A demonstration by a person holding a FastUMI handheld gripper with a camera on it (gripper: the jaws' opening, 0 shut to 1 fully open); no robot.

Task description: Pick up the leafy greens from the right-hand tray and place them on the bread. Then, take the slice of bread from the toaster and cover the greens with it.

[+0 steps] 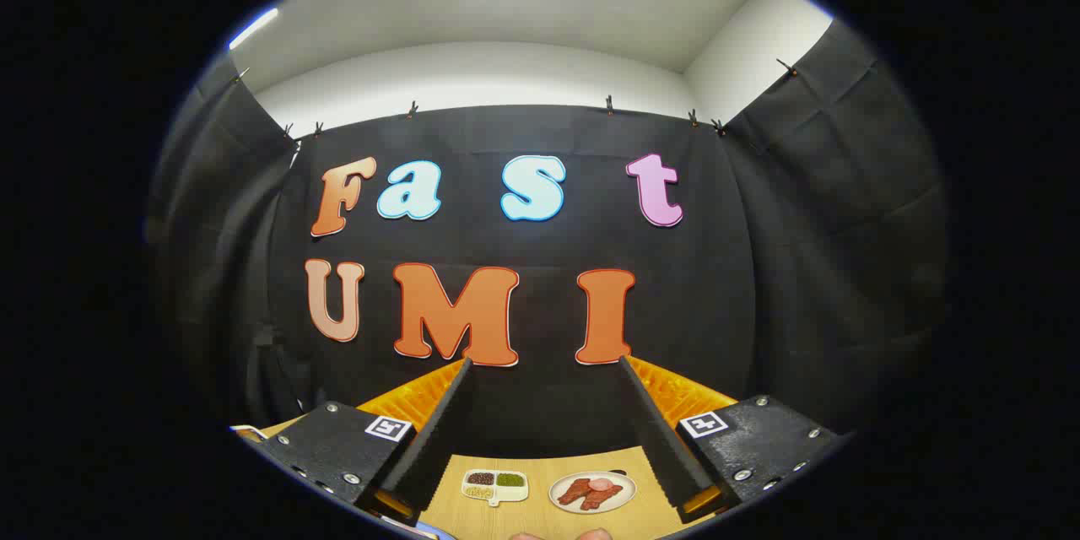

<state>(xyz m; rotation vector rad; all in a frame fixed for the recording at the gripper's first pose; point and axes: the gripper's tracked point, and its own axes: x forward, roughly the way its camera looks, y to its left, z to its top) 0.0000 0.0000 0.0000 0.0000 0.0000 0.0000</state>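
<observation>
1. My gripper [544,363] is held high and points at the booth's black cloth wall [540,405]. Its two fingers [439,430] are spread wide, released, with nothing between them.
2. Nearest, below and between the fingers, is the light wooden table [540,515]. At its closest part two small rounded pale shapes [561,535] poke into sight; I cannot tell what they are.
3. Further along the table, between the fingers, stands a small white divided dish [494,486] holding dark brown, green and yellow portions. Its long axis runs across my line of sight.
4. Just beside it, toward the right finger, is a round white plate [592,492] carrying reddish-brown meat pieces and a pink slice.
5. Greens, bread and toaster: I cannot tell their positions or which way they point.
6. Beyond the fingers, the cloth wall rises to a white ceiling [523,8].
</observation>
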